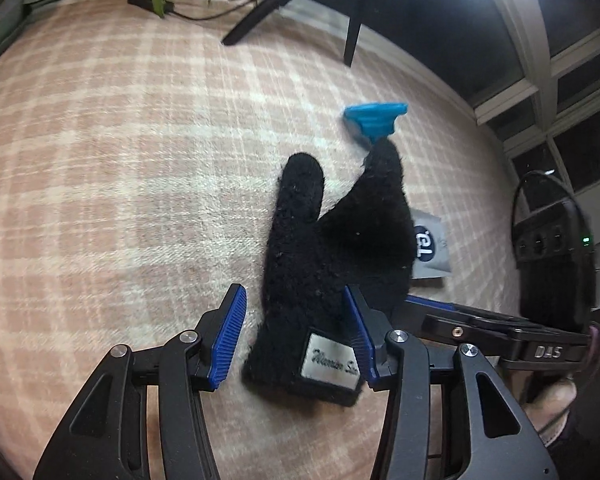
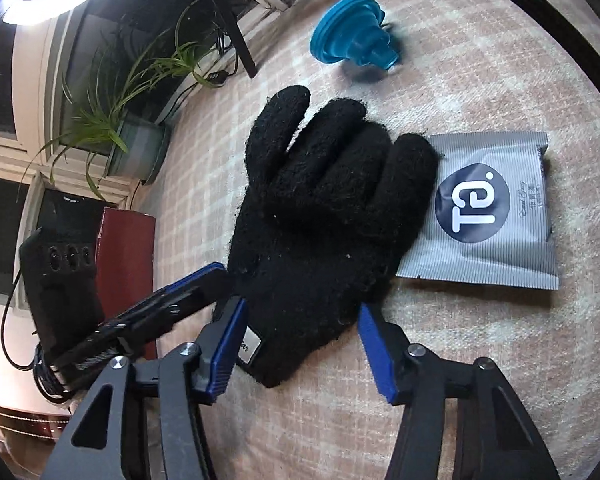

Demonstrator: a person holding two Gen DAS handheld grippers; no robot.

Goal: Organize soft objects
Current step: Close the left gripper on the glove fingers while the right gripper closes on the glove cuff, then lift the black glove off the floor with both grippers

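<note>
The left gripper [image 1: 296, 332] fills the bottom of its own view with its jaws apart around the cuff of the black glove [image 1: 332, 256]; its right pad touches the cuff near the label, its left pad stands clear. The right gripper [image 2: 302, 344], low in its view, also straddles the cuff, but whether its pads press the wool I cannot tell. The glove lies mid-frame on the pink checked cloth [image 2: 460, 380], its fingers over the left edge of a grey sachet [image 2: 496, 216], with a blue funnel [image 2: 356, 36] beyond it at the top.
</note>
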